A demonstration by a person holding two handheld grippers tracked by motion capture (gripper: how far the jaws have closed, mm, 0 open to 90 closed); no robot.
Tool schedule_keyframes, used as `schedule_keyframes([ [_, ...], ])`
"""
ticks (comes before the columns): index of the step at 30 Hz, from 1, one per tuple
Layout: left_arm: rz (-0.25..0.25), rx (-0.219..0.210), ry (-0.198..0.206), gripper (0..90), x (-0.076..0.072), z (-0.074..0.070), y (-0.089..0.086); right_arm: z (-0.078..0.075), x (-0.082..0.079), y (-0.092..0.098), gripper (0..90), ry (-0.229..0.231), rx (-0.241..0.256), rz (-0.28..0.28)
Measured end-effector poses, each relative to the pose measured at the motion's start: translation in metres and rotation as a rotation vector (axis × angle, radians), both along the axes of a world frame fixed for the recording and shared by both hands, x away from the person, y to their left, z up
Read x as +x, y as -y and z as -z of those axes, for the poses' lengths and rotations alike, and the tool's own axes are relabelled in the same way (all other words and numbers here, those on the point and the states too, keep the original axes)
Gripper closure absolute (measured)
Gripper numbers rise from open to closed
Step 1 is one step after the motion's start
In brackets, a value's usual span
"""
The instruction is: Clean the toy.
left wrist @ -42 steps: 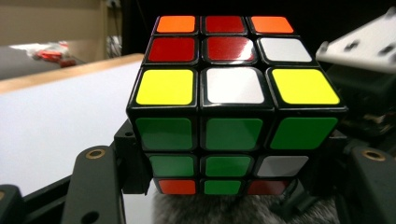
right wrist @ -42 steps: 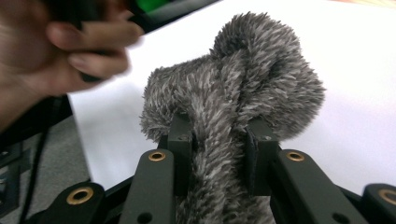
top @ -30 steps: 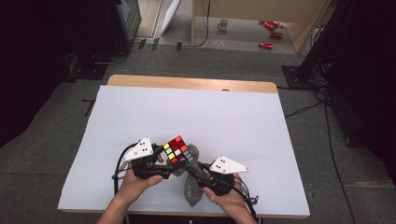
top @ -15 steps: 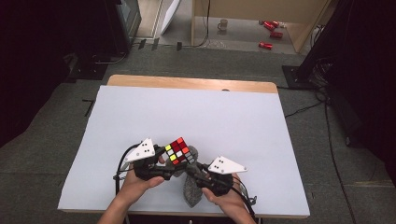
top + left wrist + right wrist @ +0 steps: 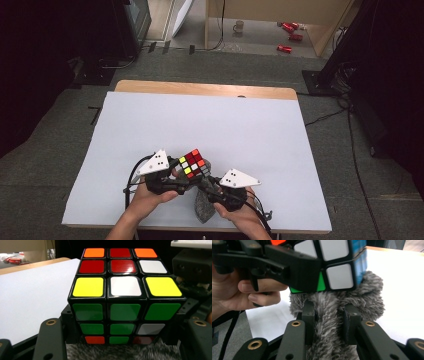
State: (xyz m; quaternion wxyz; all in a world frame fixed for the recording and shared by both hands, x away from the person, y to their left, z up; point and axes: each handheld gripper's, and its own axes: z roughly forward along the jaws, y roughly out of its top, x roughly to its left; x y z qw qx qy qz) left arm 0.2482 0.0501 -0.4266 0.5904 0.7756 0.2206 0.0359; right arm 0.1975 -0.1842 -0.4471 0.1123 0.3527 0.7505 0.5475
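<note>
High view is showing me the cube (image 5: pixel 193 164) near the desk's (image 5: pixel 150 125) six o'clock edge, left gripper (image 5: pixel 172 181) jaws clamping it. Right gripper (image 5: pixel 206 189) jaws are pinching the grey furry cloth (image 5: pixel 332 315) beneath; I am rubbing lightly, keeping the cube steady.

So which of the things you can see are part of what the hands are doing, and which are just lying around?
In hand:
- puzzle cube, clamped in the left gripper
- grey furry cloth, pinched in the right gripper, touching the cube's underside

Lying about:
- red cans on the floor beyond the table
- mug on the floor
- white table cover, just the work surface
</note>
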Motion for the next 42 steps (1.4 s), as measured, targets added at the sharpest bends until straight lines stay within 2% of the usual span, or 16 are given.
schedule_keyframes([
  [4,-0.009,0.000,-0.006,34.5,0.002,0.001,-0.004,-0.003,0.005,0.014,70.0,-0.002,0.029,0.058],
  [6,-0.008,0.001,-0.006,34.5,0.002,0.001,-0.003,-0.003,0.006,0.016,70.0,-0.002,0.032,0.062],
  [9,-0.002,0.008,-0.003,34.5,0.001,0.001,-0.001,-0.001,0.004,0.014,70.1,-0.004,0.025,0.053],
  [12,0.008,0.010,-0.003,34.5,-0.001,0.001,0.002,0.003,0.000,0.001,69.9,-0.007,0.004,0.006],
  [16,0.007,0.010,0.000,34.5,-0.001,0.001,0.001,0.003,-0.002,-0.002,69.9,0.002,-0.010,0.000],
  [20,0.000,0.005,0.003,34.5,0.000,-0.001,-0.003,-0.002,0.004,0.014,69.9,0.001,0.035,0.063],
  [23,0.000,0.006,0.000,34.5,0.000,-0.001,-0.002,-0.002,0.005,0.018,69.9,-0.005,0.043,0.075],
  [27,0.010,0.017,0.001,34.5,-0.001,0.000,0.002,0.002,0.000,0.003,69.6,-0.005,0.003,0.016],
  [30,0.008,0.021,0.004,34.5,-0.002,0.000,0.002,0.003,-0.001,-0.001,69.5,0.009,-0.019,0.008],
  [33,-0.004,0.023,0.006,34.5,0.000,0.000,-0.002,-0.001,0.004,0.013,69.5,0.004,0.013,0.064],
  [34,-0.004,0.023,0.006,34.5,0.000,0.000,-0.002,-0.001,0.004,0.013,69.5,0.004,0.013,0.064],
  [36,-0.011,0.029,0.004,34.5,0.001,0.000,-0.004,-0.005,0.010,0.030,69.5,0.013,0.018,0.133],
  [37,-0.017,0.041,0.008,34.5,0.001,0.001,-0.004,-0.005,0.012,0.035,69.5,0.025,0.005,0.162],
  [38,-0.017,0.041,0.008,34.4,0.001,0.001,-0.004,-0.005,0.012,0.035,69.5,0.025,0.005,0.162],
  [40,-0.014,0.045,0.006,34.5,0.002,0.001,-0.005,-0.006,0.019,0.053,68.9,0.044,-0.030,0.237],
  [42,-0.007,0.050,0.006,34.4,0.002,0.002,-0.006,-0.005,0.023,0.065,68.1,0.042,-0.060,0.283],
])
